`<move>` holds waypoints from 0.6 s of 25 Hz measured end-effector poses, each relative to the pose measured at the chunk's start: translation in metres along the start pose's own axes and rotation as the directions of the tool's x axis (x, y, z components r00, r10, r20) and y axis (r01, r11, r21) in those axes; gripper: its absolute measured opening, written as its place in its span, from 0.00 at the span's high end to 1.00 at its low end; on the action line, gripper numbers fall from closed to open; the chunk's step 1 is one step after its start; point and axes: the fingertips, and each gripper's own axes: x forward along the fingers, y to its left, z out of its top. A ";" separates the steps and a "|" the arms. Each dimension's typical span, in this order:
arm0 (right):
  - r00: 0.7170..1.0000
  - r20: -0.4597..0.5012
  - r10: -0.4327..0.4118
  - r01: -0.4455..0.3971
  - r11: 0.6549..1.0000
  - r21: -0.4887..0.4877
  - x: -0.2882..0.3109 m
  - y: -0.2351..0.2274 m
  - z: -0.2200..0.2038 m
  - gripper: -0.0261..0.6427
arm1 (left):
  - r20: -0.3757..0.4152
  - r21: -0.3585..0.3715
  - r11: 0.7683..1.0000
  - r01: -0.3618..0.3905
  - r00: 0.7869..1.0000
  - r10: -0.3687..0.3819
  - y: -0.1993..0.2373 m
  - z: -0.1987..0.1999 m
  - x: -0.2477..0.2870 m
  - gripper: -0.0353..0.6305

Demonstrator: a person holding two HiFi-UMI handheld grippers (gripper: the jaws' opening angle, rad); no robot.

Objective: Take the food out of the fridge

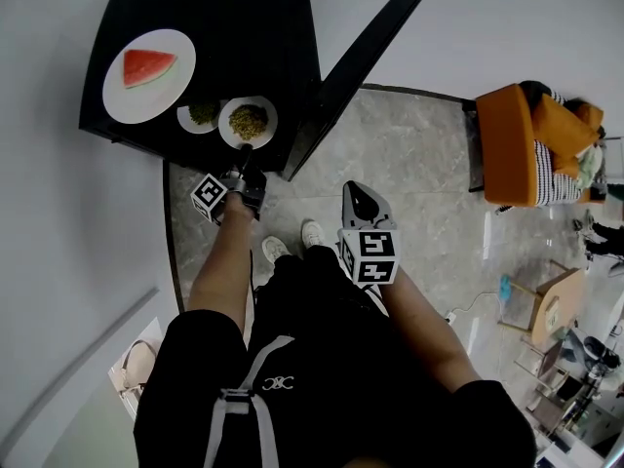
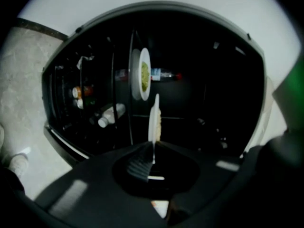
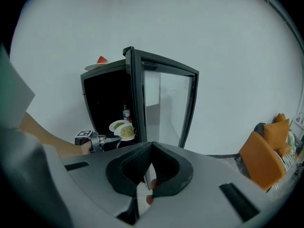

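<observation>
The left tool [image 2: 153, 147] is clenched on the near rim of a white plate of yellowish food [image 2: 155, 115]. This plate is held at the opening of the black fridge [image 2: 228, 80]. Just beyond it, a second plate of green food [image 2: 142, 74] rests on the shelf, and a red-capped bottle [image 3: 126, 113] stands behind both plates. The right tool [image 3: 151, 145] is clenched on nothing, right of the left tool and nearer the person, facing the open door [image 3: 164, 103]. A plate with a watermelon slice [image 1: 148, 74] lies on the fridge top.
</observation>
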 end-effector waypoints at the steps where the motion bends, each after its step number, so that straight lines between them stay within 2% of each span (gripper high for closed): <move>1: 1.000 0.000 0.007 -0.007 1.000 -0.001 0.000 0.002 0.000 0.97 | 0.003 -0.002 1.000 -0.003 1.000 0.003 0.000 -0.001 -0.006 0.94; 6: 0.998 0.021 0.059 -0.059 0.998 -0.019 0.004 0.014 0.008 0.97 | 0.031 -0.002 1.000 -0.001 1.000 0.001 -0.013 0.000 -0.043 0.94; 9: 0.995 0.034 0.093 -0.091 0.995 -0.038 0.007 0.020 0.015 0.97 | 0.040 -0.031 0.999 -0.033 0.999 0.034 -0.019 -0.006 -0.068 0.94; 15: 0.982 0.068 0.177 -0.172 0.982 -0.073 0.015 0.046 0.030 0.97 | -0.009 0.040 0.999 -0.011 1.000 0.011 -0.076 -0.025 -0.110 0.94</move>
